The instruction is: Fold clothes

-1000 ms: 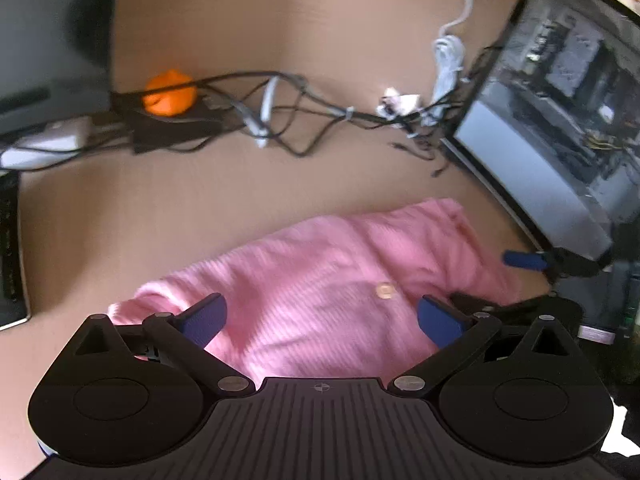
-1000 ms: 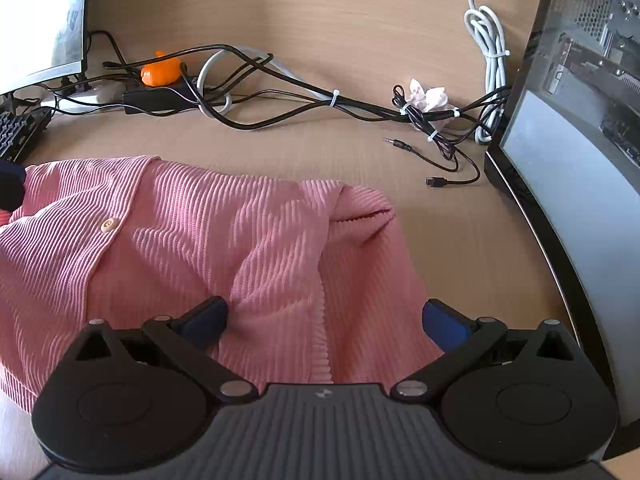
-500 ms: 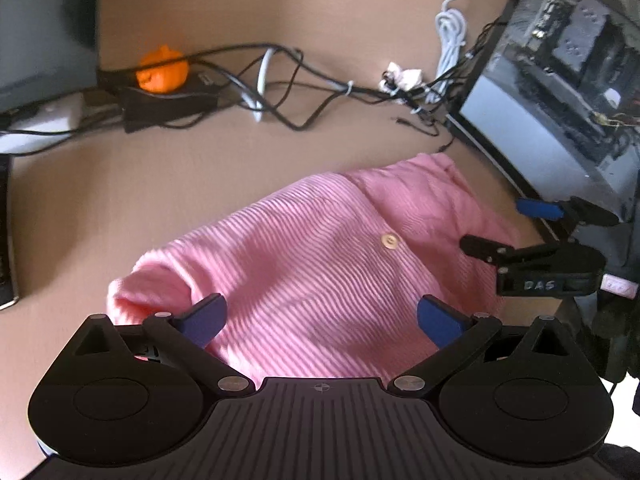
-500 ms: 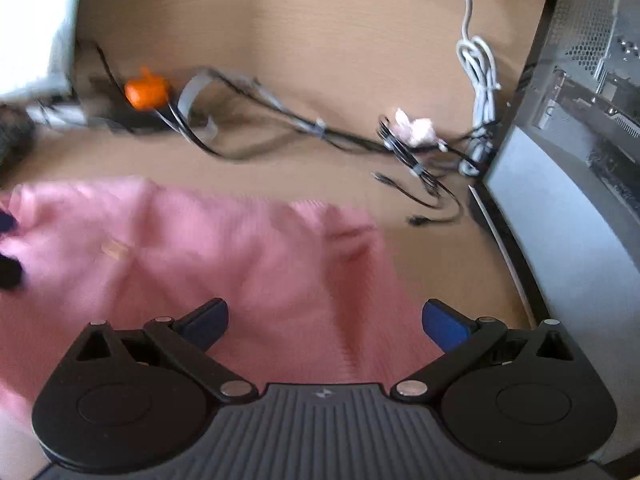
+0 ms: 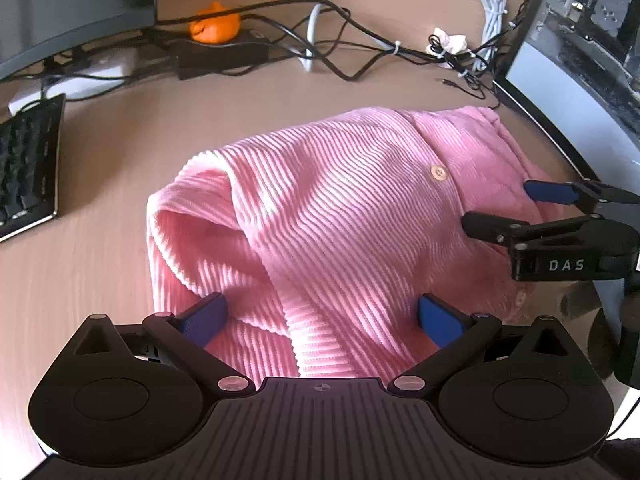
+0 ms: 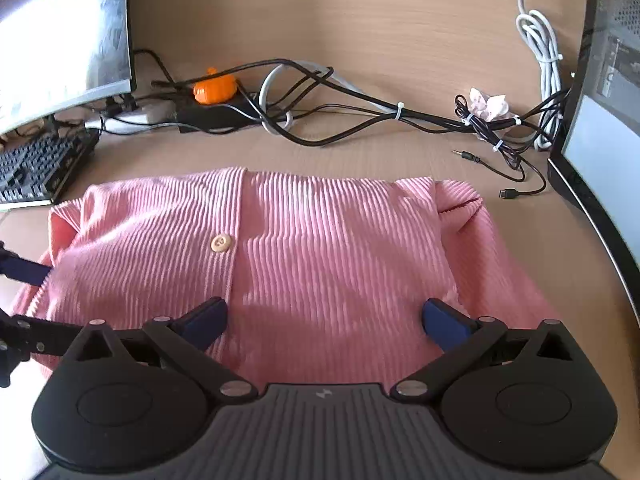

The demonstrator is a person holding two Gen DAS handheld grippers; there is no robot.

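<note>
A pink ribbed cardigan (image 5: 340, 220) lies folded in a bundle on the wooden desk, one pale button (image 5: 439, 172) facing up. My left gripper (image 5: 322, 316) hangs open over its near left part, the fabric lying below the spread blue pads. In the right wrist view the cardigan (image 6: 320, 248) fills the middle, with its button (image 6: 221, 243) left of centre. My right gripper (image 6: 326, 318) is open above its near edge. Each gripper shows in the other's view: the right gripper (image 5: 504, 210) at the garment's right side, the left gripper (image 6: 36, 298) at its left edge.
A keyboard (image 5: 28, 164) and a monitor (image 5: 72, 4) stand at the left. A tangle of cables (image 5: 320, 40), an orange object (image 5: 216, 26) and a crumpled tissue (image 5: 448, 42) lie behind the cardigan. A computer case (image 5: 580, 60) borders the right. A loose audio plug (image 6: 466, 156) rests nearby.
Both cameras have shifted, so the cardigan now sits closer and more central in each view. The right gripper moved left over the garment. Both grippers stayed open.
</note>
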